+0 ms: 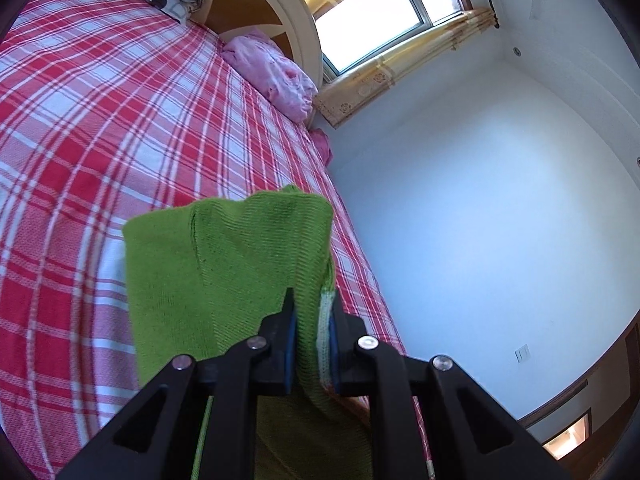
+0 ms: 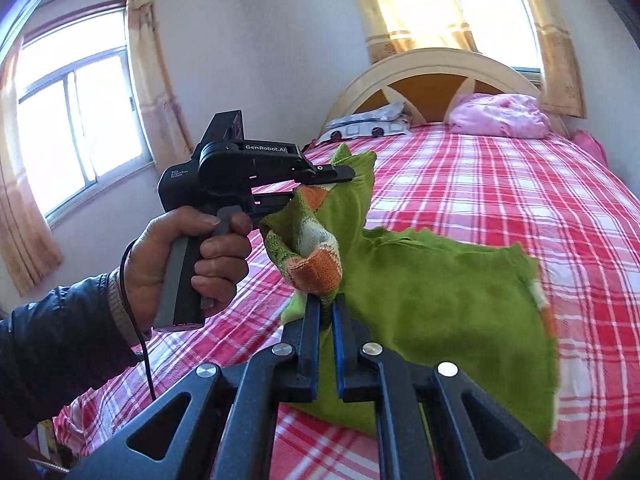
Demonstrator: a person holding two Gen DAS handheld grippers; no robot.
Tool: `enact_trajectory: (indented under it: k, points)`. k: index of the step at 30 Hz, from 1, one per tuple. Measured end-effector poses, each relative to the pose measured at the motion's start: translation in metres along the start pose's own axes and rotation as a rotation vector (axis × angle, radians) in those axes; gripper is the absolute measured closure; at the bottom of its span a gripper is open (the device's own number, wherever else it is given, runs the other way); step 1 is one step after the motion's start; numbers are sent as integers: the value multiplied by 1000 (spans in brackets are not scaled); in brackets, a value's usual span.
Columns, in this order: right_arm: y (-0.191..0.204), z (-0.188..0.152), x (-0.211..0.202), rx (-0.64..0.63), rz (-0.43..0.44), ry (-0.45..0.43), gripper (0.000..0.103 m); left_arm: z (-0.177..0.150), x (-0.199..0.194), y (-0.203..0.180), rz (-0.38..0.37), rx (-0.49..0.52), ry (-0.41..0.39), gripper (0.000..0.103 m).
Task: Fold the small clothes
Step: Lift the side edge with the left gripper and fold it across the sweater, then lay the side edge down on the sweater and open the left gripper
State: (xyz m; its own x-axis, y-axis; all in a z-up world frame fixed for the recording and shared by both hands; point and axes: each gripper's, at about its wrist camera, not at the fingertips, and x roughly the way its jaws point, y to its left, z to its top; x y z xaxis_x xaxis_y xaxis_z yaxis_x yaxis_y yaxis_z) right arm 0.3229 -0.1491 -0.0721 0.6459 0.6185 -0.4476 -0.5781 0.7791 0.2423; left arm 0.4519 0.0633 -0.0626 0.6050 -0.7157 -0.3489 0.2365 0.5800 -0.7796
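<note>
A small green knit sweater [image 2: 432, 304] with orange and white trim hangs partly lifted above the red plaid bed [image 2: 500, 184]. My left gripper [image 1: 312, 312] is shut on its edge near the white trim; the green knit [image 1: 224, 256] drapes over the fingers. In the right wrist view the left gripper [image 2: 340, 174] pinches an upper part of the sweater. My right gripper [image 2: 326, 304] is shut on the orange and white cuff [image 2: 318, 268], held above the bed's near edge.
A pink bundle [image 2: 500, 116] and a patterned pillow [image 2: 368, 124] lie by the headboard [image 2: 436, 68]. Windows with yellow curtains [image 2: 400, 4] are behind the bed. A wall [image 1: 480, 220] runs along the bed's side.
</note>
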Motion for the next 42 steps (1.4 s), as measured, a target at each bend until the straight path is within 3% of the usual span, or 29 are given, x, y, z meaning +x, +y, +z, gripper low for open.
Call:
enact_trajectory:
  k: [11,18,22,23,24,25,26,29,34,36,38,42]
  points:
    - [-43,-12,-36,73,-44,-6,101,-10,51,-28,7,51,77,89]
    - [-73,-21,-60,127,-90,-5,103,-20,80,-38,48,83,138,93]
    - [-88,-28,-60,177,-70,23,102,-25,91,-42,82,112,162,93]
    - [-91,-31,-56,202,-65,39,93,-26,94,-41,91,115,168,93]
    - [-95,-33,-50,229,-55,58,75,-27,96,-40,97,113,177,93]
    - [-98,-36,-43,262,-33,84,21,-28,99,-39,100,111,182,93]
    - [-98,-37,-40,277,-13,82,3,-29,101,-38,106,113,187,93]
    - [-99,-42,-27,304,53,93,4,-33,105,-38,112,119,196,93]
    - [-108,-42,1,356,85,126,7,-33,106,-37,110,114,198,93]
    - [-105,-40,9,348,124,135,30,-33,107,-38,110,116,198,93]
    - [-97,-39,19,310,133,158,93,-32,109,-39,110,117,202,94]
    - [-88,-34,9,254,105,146,93,-30,114,-55,62,125,209,102]
